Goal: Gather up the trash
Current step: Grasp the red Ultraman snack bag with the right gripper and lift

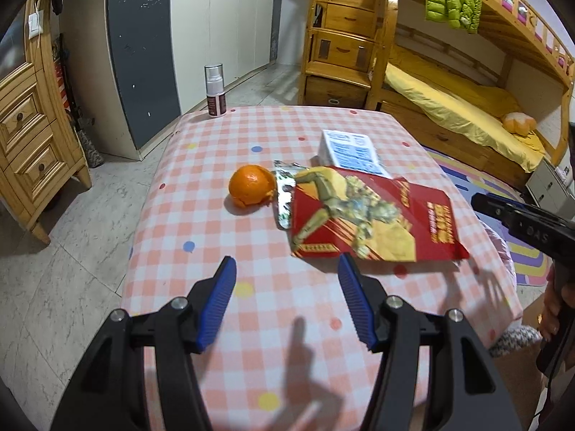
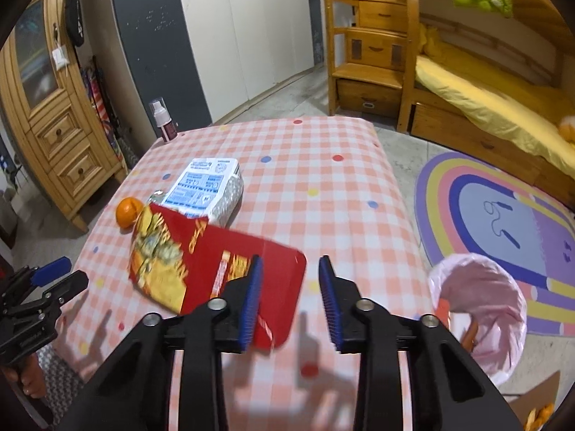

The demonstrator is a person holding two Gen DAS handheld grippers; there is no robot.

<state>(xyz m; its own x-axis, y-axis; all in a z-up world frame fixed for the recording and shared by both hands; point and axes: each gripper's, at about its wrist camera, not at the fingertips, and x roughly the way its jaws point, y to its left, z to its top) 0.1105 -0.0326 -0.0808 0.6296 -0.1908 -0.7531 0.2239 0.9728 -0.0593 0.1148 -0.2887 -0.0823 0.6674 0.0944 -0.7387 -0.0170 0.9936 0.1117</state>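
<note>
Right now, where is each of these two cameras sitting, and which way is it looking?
Left wrist view: sits on the left gripper, looking forward and down over the checked table at the orange and red packet; its open jaws show, and the right gripper enters at the right edge.
Right wrist view: sits on the right gripper, above the packet's near corner, pink-lined bin on the right; the left gripper shows at left.
Shared: table, orange, red packet, white pack, spray bottle.

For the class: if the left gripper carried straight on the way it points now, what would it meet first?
Probably the checked tablecloth just ahead of the left gripper; its open jaws hold nothing. The red packet lies slightly to the right of that line, though depth is hard to judge.
</note>
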